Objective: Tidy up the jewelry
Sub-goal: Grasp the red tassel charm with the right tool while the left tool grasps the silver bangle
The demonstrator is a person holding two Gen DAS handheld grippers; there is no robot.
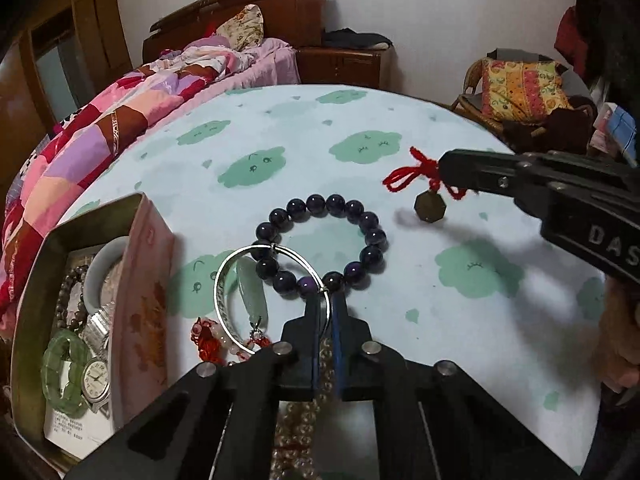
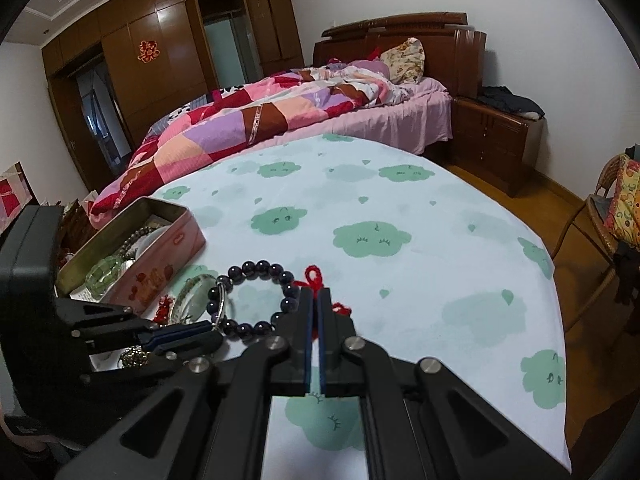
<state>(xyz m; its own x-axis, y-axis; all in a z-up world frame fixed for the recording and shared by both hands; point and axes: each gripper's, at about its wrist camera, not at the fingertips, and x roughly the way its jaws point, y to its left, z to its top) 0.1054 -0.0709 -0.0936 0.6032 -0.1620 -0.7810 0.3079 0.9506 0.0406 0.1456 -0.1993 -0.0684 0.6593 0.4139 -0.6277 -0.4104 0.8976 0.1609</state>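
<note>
My left gripper (image 1: 325, 300) is shut on the rim of a silver bangle (image 1: 232, 300), held just over a dark purple bead bracelet (image 1: 326, 244) on the cloud-print tablecloth (image 1: 400, 120). A pale jade pendant (image 1: 251, 292) with red tassel lies under the bangle. My right gripper (image 2: 317, 300) is shut on a red cord (image 2: 314, 276); in the left wrist view the cord (image 1: 404, 178) carries a bronze octagonal charm (image 1: 429, 209) hanging just above the cloth. An open pink tin (image 1: 144, 292) at the left holds a green bangle (image 1: 64, 376), a watch (image 1: 96, 378) and beads.
A pale pearl-like bead strand (image 1: 304, 432) lies under my left gripper. A bed with a patchwork quilt (image 2: 248, 124) stands behind the table, a wooden nightstand (image 2: 496, 140) beside it, a wicker chair (image 2: 608, 216) at the right.
</note>
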